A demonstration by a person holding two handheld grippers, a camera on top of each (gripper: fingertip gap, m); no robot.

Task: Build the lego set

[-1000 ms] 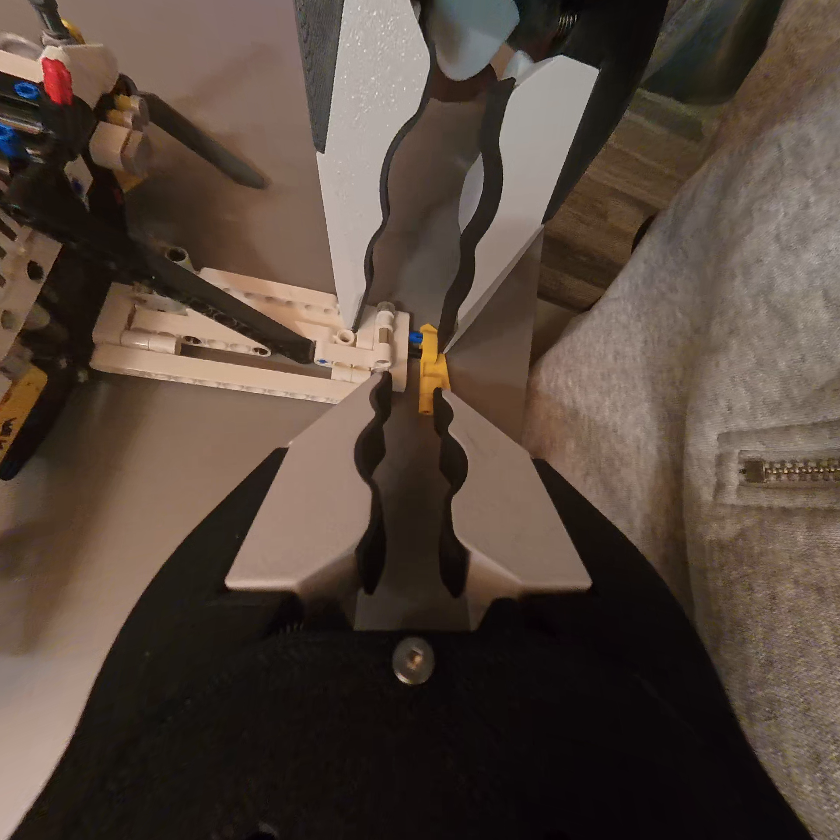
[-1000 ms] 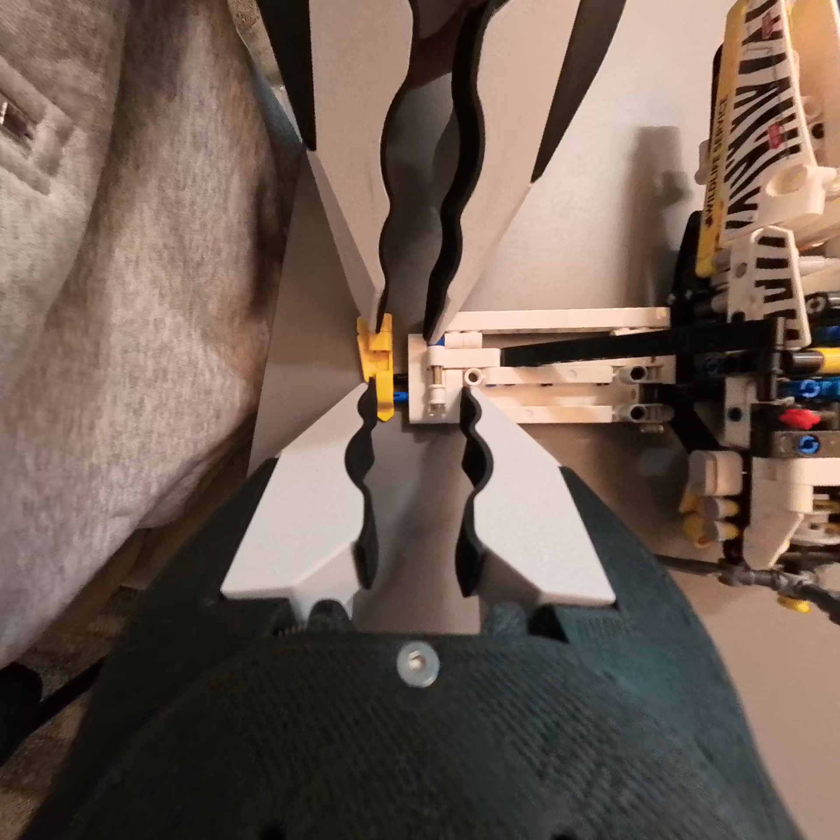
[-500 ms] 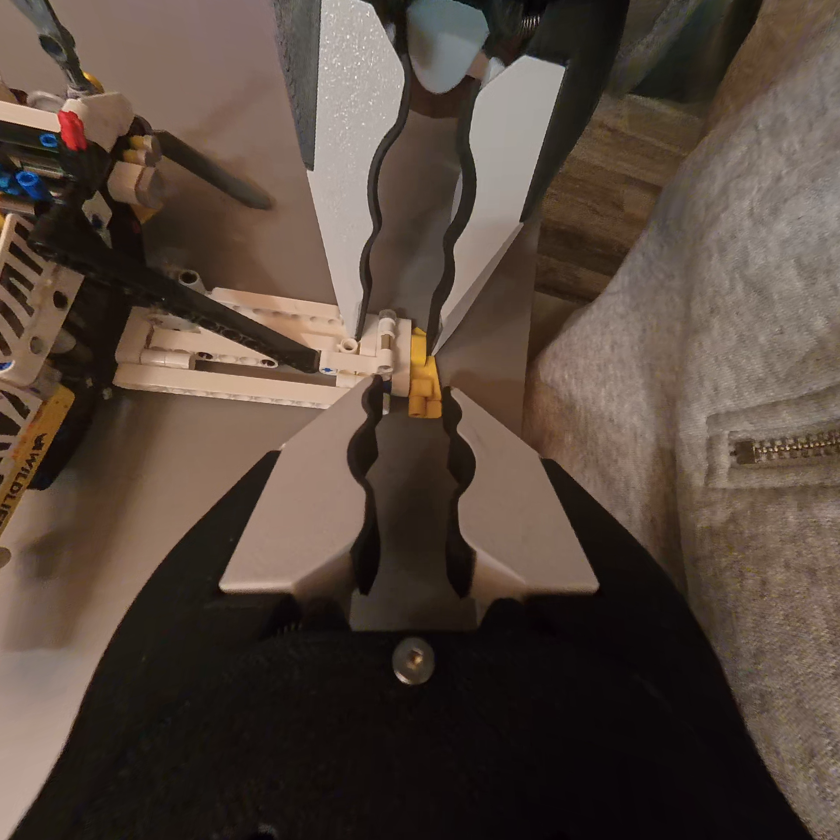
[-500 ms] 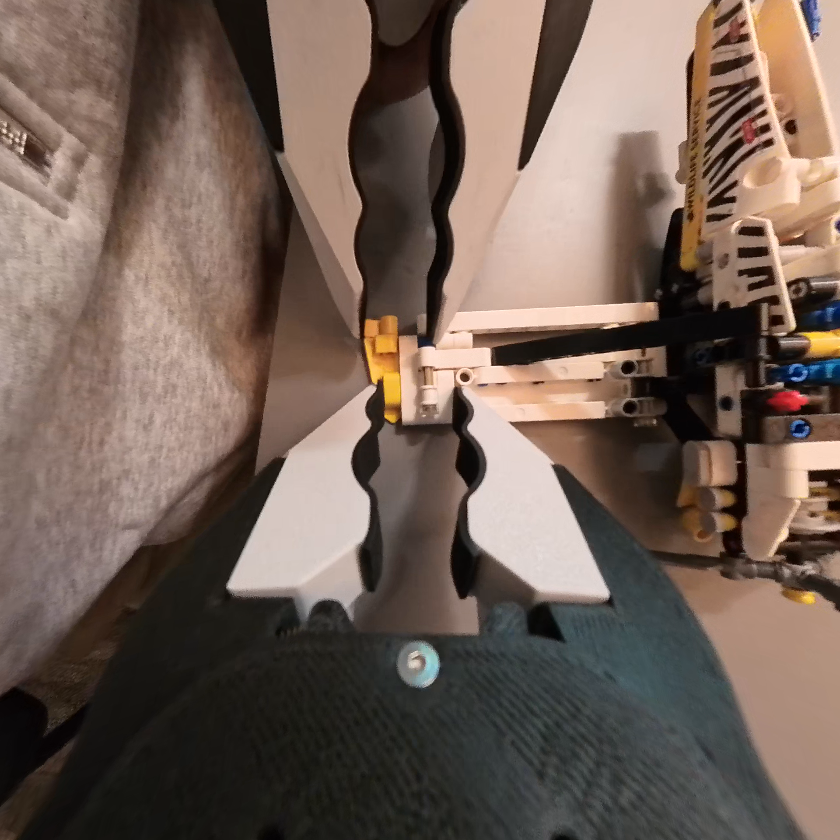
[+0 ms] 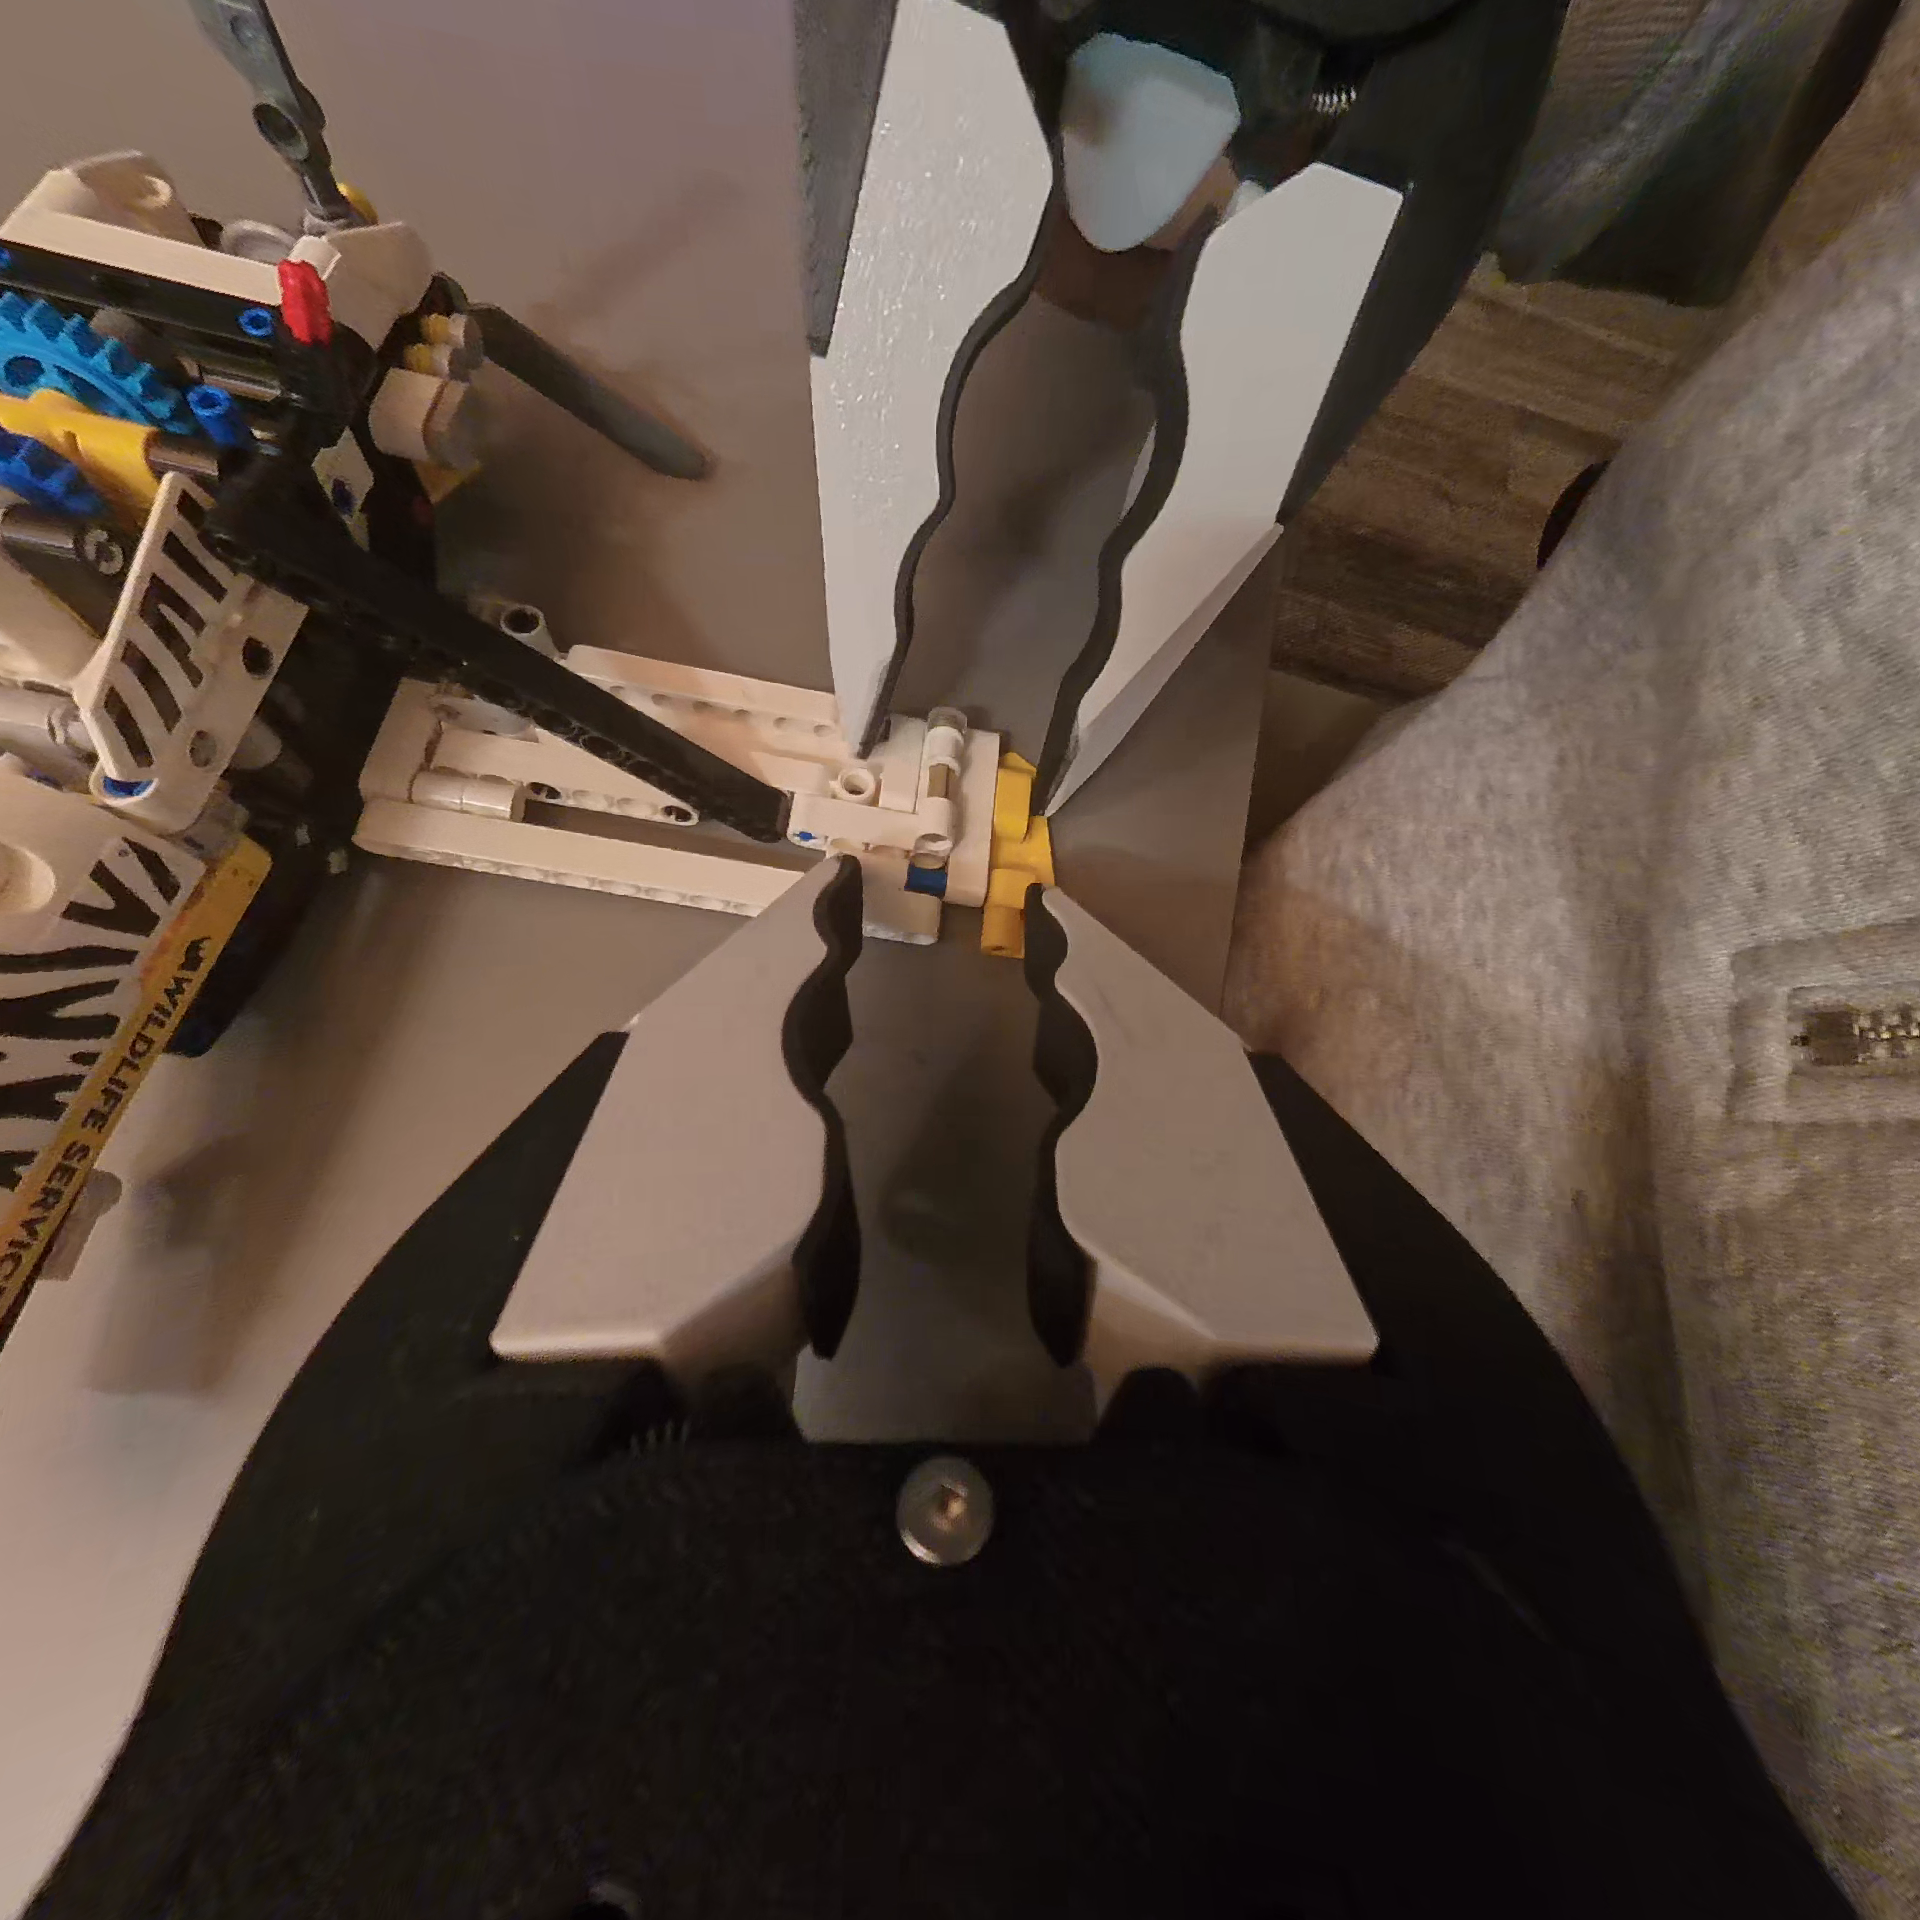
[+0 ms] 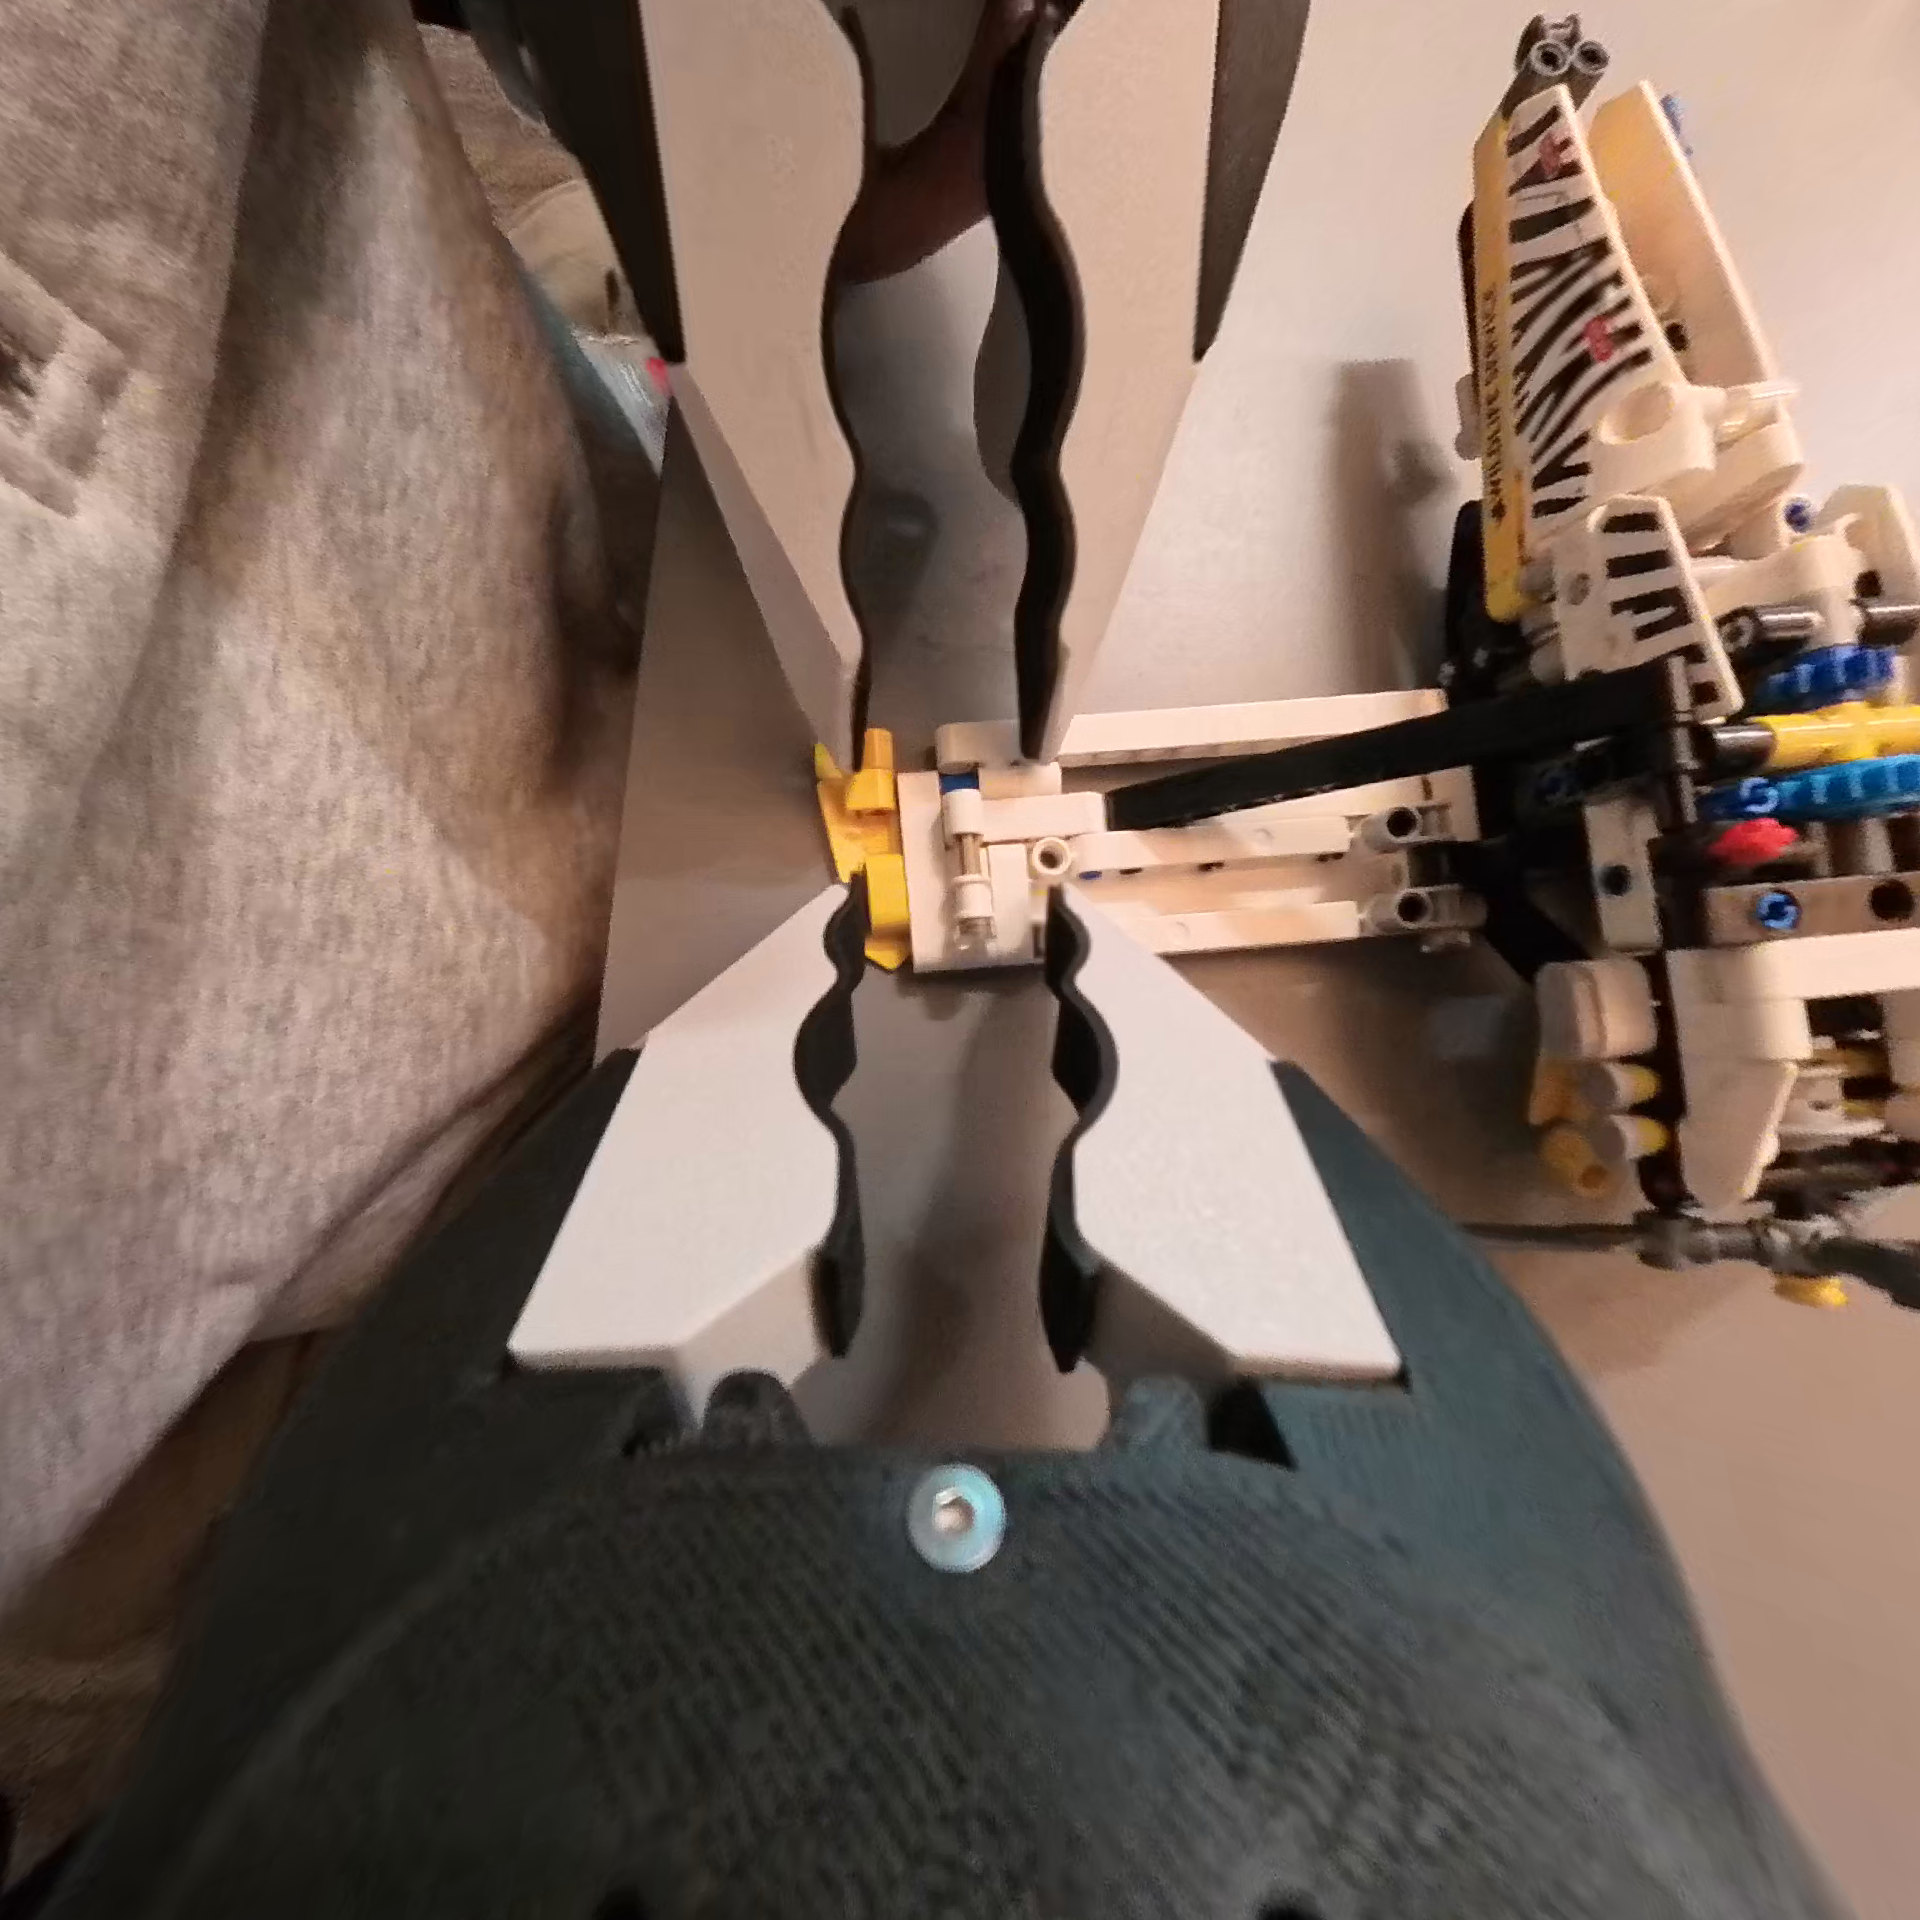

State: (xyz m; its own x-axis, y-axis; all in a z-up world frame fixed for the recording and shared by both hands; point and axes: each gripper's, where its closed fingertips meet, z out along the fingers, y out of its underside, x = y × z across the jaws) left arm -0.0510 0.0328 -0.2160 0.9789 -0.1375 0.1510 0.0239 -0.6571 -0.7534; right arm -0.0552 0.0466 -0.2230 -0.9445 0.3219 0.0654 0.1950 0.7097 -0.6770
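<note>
Item: lego model (image 5: 156,582), seen at the left edge of my left wrist view and the right edge of my right wrist view, resting on the pale table (image 5: 312,1039). Condition: body largely assembled, with zebra-striped panels (image 6: 1558,343), blue gears (image 5: 73,364), black beam (image 5: 540,696) and grey blade (image 5: 582,395) in place. A white tail boom (image 5: 675,769) runs from the body toward frame centre. Item: yellow piece (image 5: 1013,852), sitting flush against the end of the boom at centre frame; I judge it seated or very nearly so (I cannot confirm the pins are fully home). Remaining work: cannot be counted from these views; no loose parts are visible. Item: left gripper (image 5: 940,883), entering from the bottom of its own view, fingers partly spread, one tip against the white boom end and the other against the yellow piece, so I read it as squeezing the two together. Item: right gripper (image 6: 951,914), same arrangement mirrored, left tip on the yellow piece (image 6: 868,842), right tip on the white boom end (image 6: 997,883), likewise pinching the joint. Each gripper appears in the other's view coming down from the top edge, tips meeting at the same joint. Item: grey zipped garment (image 5: 1662,1039), filling the right of the left view, the person's clothing close beside the work.
</note>
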